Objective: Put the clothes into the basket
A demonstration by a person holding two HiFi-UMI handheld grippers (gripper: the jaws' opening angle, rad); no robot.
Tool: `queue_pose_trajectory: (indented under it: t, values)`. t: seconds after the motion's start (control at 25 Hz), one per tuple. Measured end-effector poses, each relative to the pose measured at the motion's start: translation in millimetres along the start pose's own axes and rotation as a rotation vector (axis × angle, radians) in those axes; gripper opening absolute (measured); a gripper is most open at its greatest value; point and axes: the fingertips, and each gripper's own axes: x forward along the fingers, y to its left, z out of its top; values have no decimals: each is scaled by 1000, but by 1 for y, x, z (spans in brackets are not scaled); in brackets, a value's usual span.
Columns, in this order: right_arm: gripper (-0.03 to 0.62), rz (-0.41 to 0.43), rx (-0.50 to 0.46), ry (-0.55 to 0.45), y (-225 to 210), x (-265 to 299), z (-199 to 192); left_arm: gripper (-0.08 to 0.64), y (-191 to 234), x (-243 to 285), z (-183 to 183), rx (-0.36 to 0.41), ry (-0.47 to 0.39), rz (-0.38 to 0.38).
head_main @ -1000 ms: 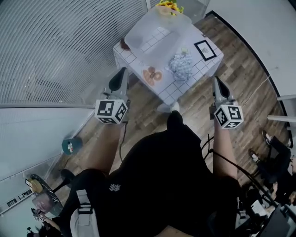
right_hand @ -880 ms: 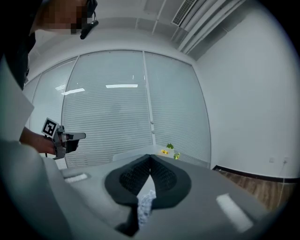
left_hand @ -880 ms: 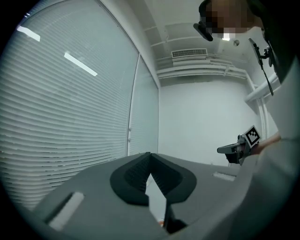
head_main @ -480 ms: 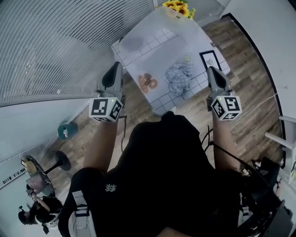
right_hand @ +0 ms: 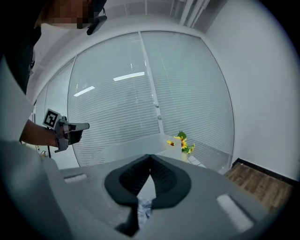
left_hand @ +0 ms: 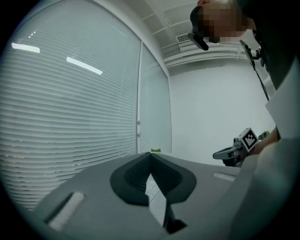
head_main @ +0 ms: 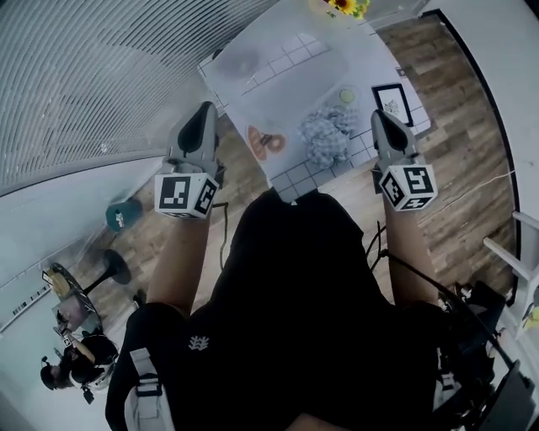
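Observation:
A crumpled blue-and-white checked cloth (head_main: 327, 135) lies near the front edge of the white tiled table (head_main: 290, 178). A translucent basket (head_main: 221, 71) stands on the table's far left part. My left gripper (head_main: 205, 109) hangs in the air over the floor, left of the table's front corner, its jaws shut and empty. Just right of the cloth and above the table's edge is my right gripper (head_main: 379, 114), also shut and empty. In the left gripper view my left gripper (left_hand: 150, 155) points at the window blinds. Below the tips of my right gripper (right_hand: 150, 157), a bit of the cloth (right_hand: 143, 210) shows.
On the table are an orange item (head_main: 265, 141), a small green cup (head_main: 348, 96), a framed picture (head_main: 394, 103) and sunflowers (head_main: 347, 7). Blinds cover the curved window at left. A teal object (head_main: 125, 215) stands on the wooden floor. Gear lies at lower right.
Both grippers have come forward to the table's front edge, the right one now beside the cloth. The table has slid toward the top of the head view.

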Motion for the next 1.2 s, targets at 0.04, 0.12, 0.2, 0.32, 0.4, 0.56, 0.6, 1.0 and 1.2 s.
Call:
queue_pose_trajectory:
  t: [0.04, 0.12, 0.2, 0.32, 0.4, 0.56, 0.6, 1.0, 1.2]
  values:
    - [2, 2, 1, 8, 2, 3, -4, 8, 0, 2, -4, -1, 9, -4]
    - [2, 2, 13, 26, 7, 7, -14, 7, 2, 6, -14, -14, 22, -11]
    - [2, -1, 25, 41, 12, 9, -24, 8, 4, 10, -26, -24, 32, -22]
    - [2, -19, 40, 58, 16, 11, -39, 7, 9, 17, -41, -13, 38, -42]
    - [2, -33, 46, 82, 20, 14, -53, 8, 11, 22, -46, -17, 47, -50]
    - [2, -44, 70, 125, 31, 19, -80, 7, 12, 33, -52, -8, 54, -88]
    - [2, -39, 70, 132, 34, 20, -86, 8, 13, 35, -54, 0, 52, -90]
    - [53, 53, 62, 198, 52, 27, -134, 7, 12, 31, -83, 4, 58, -85]
    - [151, 73, 47, 266, 58, 35, -161, 8, 18, 26, -94, -4, 80, -74]
